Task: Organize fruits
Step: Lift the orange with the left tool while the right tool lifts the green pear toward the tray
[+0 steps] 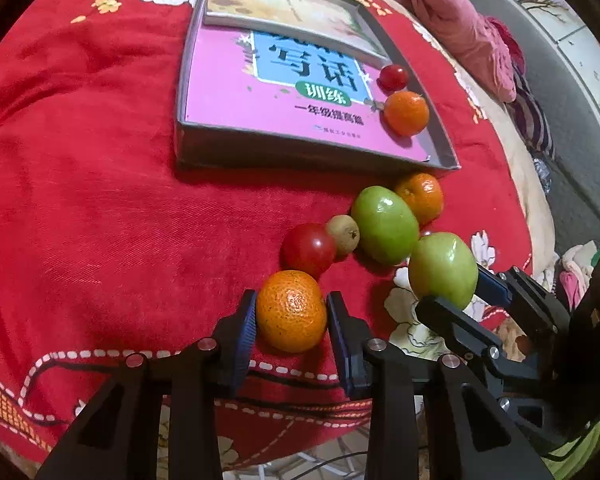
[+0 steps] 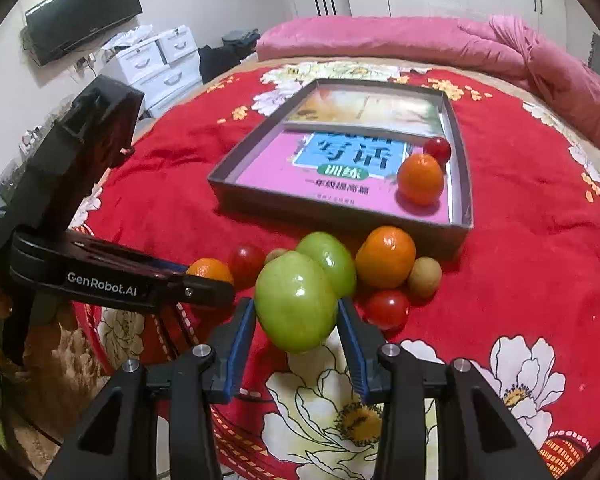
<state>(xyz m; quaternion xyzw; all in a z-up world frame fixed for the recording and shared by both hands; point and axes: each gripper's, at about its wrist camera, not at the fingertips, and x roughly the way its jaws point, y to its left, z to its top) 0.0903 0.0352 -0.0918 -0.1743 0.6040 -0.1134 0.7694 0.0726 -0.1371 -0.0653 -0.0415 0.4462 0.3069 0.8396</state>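
Both grippers are clamped on fruit, left gripper (image 1: 292, 312) on a mandarin (image 1: 291, 310), right gripper (image 2: 296, 312) on a green apple (image 2: 296, 300), probably headed for the box (image 2: 340, 216) at 12 o'clock.

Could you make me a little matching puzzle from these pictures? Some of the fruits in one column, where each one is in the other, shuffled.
Things:
1. mandarin
2. green fruit
3. small red tomato
4. brown kiwi

Places:
A. inside the grey tray, in its far corner beside another orange
B. on the red blanket, outside the tray, next to an orange
C. between the pads of the left tool
D. between the pads of the right tool

Pairs: 1-C, 2-D, 3-A, 4-B
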